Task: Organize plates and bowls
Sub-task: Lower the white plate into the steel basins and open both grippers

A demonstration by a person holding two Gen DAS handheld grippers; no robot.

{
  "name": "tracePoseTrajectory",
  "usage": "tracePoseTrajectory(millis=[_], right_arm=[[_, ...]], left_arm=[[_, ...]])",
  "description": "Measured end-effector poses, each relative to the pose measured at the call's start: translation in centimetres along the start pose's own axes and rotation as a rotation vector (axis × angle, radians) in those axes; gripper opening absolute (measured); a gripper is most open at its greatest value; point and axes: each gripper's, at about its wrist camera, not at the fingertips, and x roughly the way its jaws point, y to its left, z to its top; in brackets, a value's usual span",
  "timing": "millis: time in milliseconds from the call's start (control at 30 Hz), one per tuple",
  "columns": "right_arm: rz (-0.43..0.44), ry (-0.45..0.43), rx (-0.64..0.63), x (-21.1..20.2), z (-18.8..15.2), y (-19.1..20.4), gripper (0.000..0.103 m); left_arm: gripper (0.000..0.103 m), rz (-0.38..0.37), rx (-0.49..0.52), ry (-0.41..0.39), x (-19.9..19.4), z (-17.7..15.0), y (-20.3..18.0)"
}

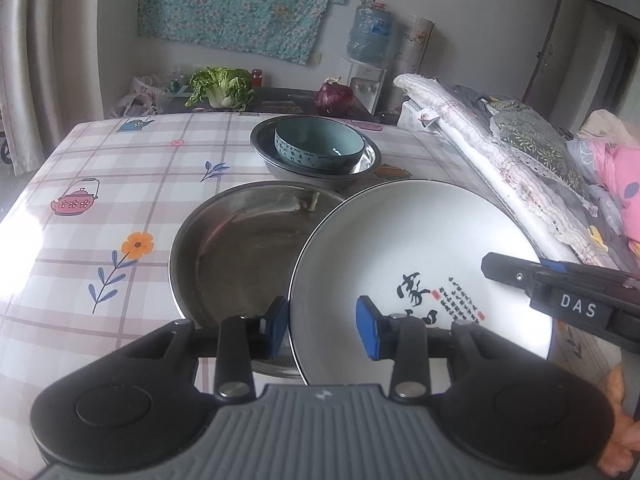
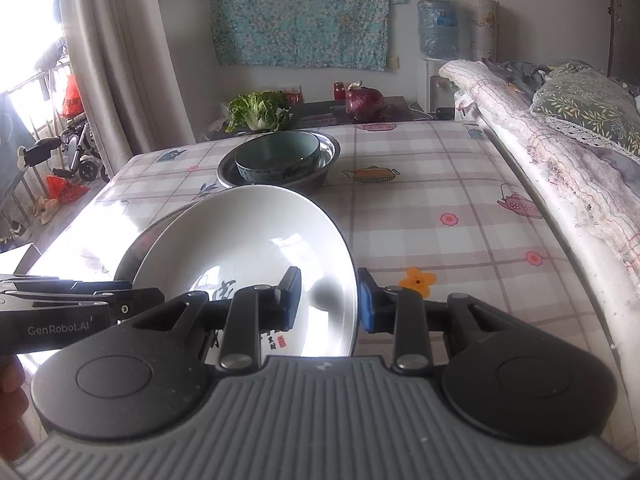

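A white plate (image 1: 408, 256) with black calligraphy is tilted, its left edge over a steel plate (image 1: 240, 256) on the table. My left gripper (image 1: 322, 330) straddles the white plate's near-left rim, one finger on each side with a gap. My right gripper (image 2: 329, 300) straddles its right rim (image 2: 348, 280) the same way, and shows in the left wrist view (image 1: 560, 288). A teal bowl (image 1: 320, 146) sits inside a steel basin (image 1: 264, 152) farther back. Whether either gripper's pads press the plate is unclear.
The table has a checked cloth (image 1: 120, 184) with teapot and flower prints. Rolled bedding (image 1: 500, 152) lies along its right edge. Greens (image 1: 220, 88), a purple cabbage (image 1: 334, 96) and a water dispenser (image 1: 368, 40) stand behind the table.
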Motion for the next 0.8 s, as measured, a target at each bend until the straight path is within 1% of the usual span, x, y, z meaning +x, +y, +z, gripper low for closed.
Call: tracePoseTrajectory(millis=[267, 367, 500, 600, 733, 800], right_arm=[[0.028, 0.012, -0.029, 1.1, 1.2, 1.9, 0.029], [0.045, 0.032, -0.029, 2.6, 1.8, 2.5, 0.029], [0.071, 0.078, 0.005, 5.2, 2.5, 2.7, 0.029], [0.084, 0.114, 0.024, 7.1, 3.1, 2.9, 0.029], [0.093, 0.138, 0.029, 8.8, 3.6, 3.0, 0.029], [0.099, 0.148, 0.034, 9.6, 3.8, 3.0, 0.029]], left_arm=[[0.038, 0.017, -0.062, -0.002, -0.1, 0.4, 2.4], [0.038, 0.032, -0.078, 0.003, 0.2, 0.7, 3.3], [0.038, 0.042, -0.101, 0.025, 1.0, 1.1, 4.6], [0.038, 0.037, -0.125, 0.040, 1.6, 1.2, 5.3], [0.038, 0.031, -0.144, 0.049, 2.1, 1.1, 6.1], [0.038, -0.001, -0.153, 0.040, 2.0, 1.1, 6.4]])
